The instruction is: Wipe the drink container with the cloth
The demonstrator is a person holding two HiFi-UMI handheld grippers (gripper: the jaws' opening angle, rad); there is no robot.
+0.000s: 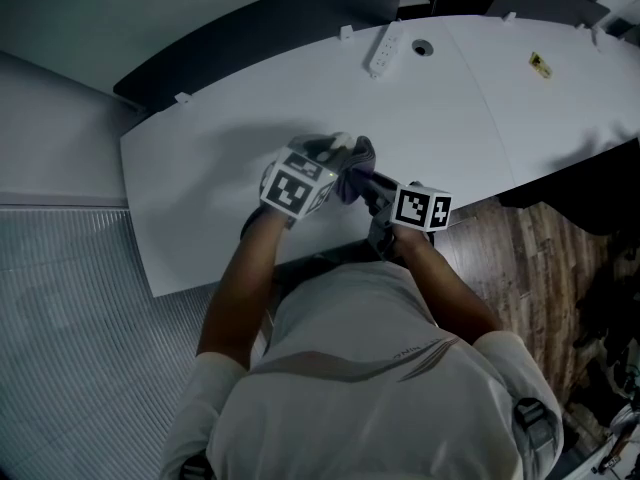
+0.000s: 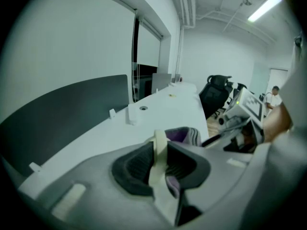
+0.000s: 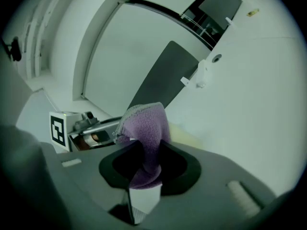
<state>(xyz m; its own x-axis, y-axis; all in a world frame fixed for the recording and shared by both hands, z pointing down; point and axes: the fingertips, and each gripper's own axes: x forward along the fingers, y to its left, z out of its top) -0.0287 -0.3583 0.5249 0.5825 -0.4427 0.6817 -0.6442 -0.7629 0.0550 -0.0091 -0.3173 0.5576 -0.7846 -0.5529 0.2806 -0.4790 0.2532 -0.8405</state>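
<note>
Wiping is judged under way. The left gripper is clamped on the pale cream, thin-edged drink container – the right gripper grips the purple fleece cloth, at the container's 1 o'clock – the remaining surfaces cannot be seen.

Reaches both arms forward, left forearm and right forearm bare, wrists drawn close together above the table. Tilts the left claw downward, jaws clamped on a thin cream edge of the drink container. Holds the right claw just beside it, jaws pinched on the purple cloth, tips close to the left claw's.
</note>
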